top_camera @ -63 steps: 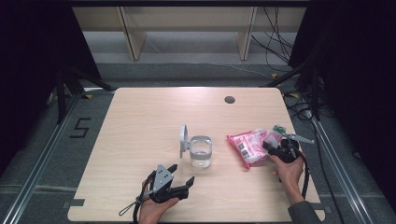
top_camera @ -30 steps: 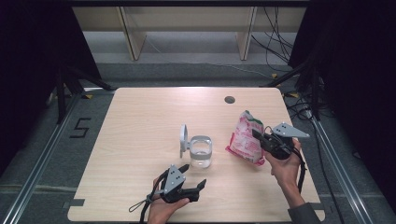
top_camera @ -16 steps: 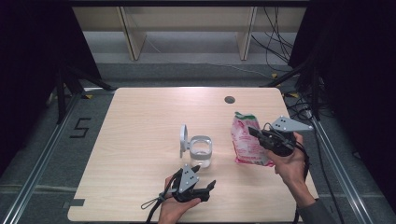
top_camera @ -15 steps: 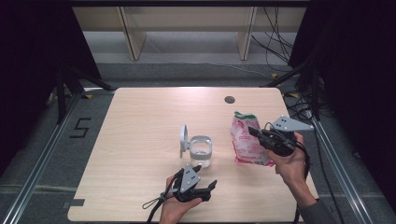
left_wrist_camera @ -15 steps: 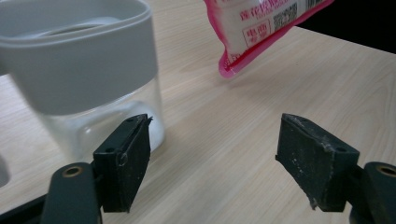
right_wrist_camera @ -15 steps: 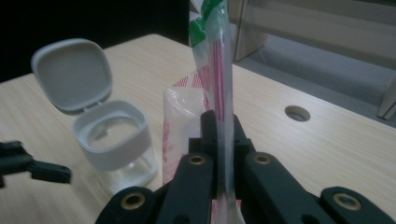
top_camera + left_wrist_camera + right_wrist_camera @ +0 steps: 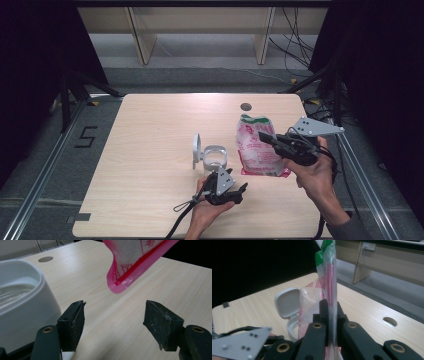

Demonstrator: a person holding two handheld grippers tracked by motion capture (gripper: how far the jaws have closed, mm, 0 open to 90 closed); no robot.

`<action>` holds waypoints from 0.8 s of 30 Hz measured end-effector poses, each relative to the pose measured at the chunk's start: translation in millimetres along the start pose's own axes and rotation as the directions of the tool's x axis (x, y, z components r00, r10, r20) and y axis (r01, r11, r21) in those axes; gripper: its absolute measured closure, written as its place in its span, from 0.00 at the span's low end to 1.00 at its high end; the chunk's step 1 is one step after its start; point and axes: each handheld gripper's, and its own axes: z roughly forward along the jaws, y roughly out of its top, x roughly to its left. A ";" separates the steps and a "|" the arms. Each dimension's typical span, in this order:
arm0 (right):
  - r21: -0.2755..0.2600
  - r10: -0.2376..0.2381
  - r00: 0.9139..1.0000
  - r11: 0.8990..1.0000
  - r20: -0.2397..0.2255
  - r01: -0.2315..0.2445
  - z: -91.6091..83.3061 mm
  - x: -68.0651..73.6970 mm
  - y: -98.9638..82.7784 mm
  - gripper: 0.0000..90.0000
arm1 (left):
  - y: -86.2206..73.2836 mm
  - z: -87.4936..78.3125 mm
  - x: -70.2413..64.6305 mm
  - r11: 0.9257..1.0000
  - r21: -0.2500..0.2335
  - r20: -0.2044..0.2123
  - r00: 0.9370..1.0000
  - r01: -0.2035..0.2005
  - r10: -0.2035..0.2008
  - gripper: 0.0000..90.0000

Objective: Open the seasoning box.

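Observation:
A pink and white bag [image 7: 256, 150] with a green top hangs upright over the table's right half, its bottom corner [image 7: 130, 272] clear of the wood. My right gripper [image 7: 266, 137] is shut on the bag's side edge [image 7: 329, 270], jaws pressed flat against it [image 7: 329, 307]. A white container [image 7: 215, 156] with its flip lid [image 7: 196, 149] open stands at mid-table. Just in front of it my left gripper [image 7: 239, 190] lies low and points right. Its jaws [image 7: 117, 325] have just been closing a little; they stand open with nothing between them, the container [image 7: 22, 307] at their left.
The light wooden table [image 7: 150, 130] has a round cable hole [image 7: 245, 106] at its back right. Metal rails run along both sides on the floor, and shelving stands behind the far edge. The left gripper's grey plate [image 7: 244, 342] sits low beside the container lid [image 7: 287, 302].
The right gripper has lifted the bag from lying on the table to hanging upright. The left gripper has slid right along the front edge to below the container.

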 end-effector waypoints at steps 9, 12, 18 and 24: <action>0.012 0.007 0.998 1.000 -0.057 -0.006 5.6 16.1 4.0 1.00 | 0.5 3.5 -6.5 0.994 -0.103 -0.006 1.000 -0.019 0.018 0.66; 0.029 -0.014 0.998 0.999 -0.057 0.016 13.3 19.0 3.6 1.00 | -1.7 5.1 -4.6 0.991 -0.132 -0.020 1.000 0.008 -0.011 0.75; 0.019 -0.015 0.999 1.000 -0.051 0.016 26.5 18.7 5.9 1.00 | -3.7 7.7 -4.2 0.991 -0.132 -0.034 0.999 0.033 -0.038 0.79; 0.020 -0.009 0.999 1.000 -0.035 0.010 40.2 20.0 10.8 1.00 | -1.2 14.2 -4.4 0.987 -0.147 -0.032 0.997 0.070 -0.075 0.80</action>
